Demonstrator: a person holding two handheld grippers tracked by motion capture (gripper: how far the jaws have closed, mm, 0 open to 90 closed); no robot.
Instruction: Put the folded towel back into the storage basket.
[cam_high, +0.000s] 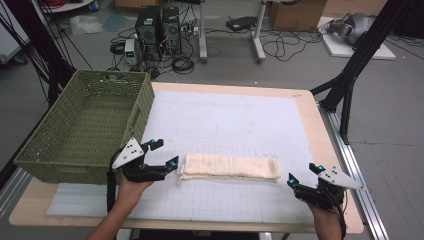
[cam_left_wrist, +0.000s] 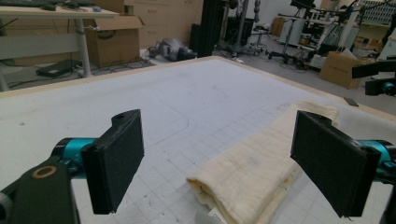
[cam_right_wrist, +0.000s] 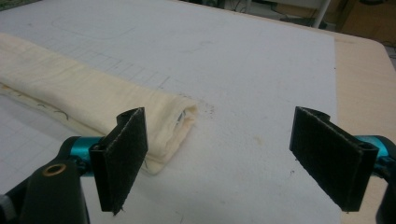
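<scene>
The folded cloth (cam_high: 229, 168) lay flat on the table (cam_high: 320, 130), its end just ahead of the left claw (cam_high: 165, 152), near the right claw (cam_high: 303, 175). Both claws stood spread, pinching nothing. The basket (cam_high: 85, 125) beside the left claw held nothing; moving the cloth remained.

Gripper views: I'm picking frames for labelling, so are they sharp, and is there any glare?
Left gripper view: folded cream cloth fairly sharp, black jaw pads slightly soft. Right gripper view: cloth end reasonably clear. High view: white gridded mat evenly lit, no glare.

Even indoor light (soft shadows), slightly blurred.
</scene>
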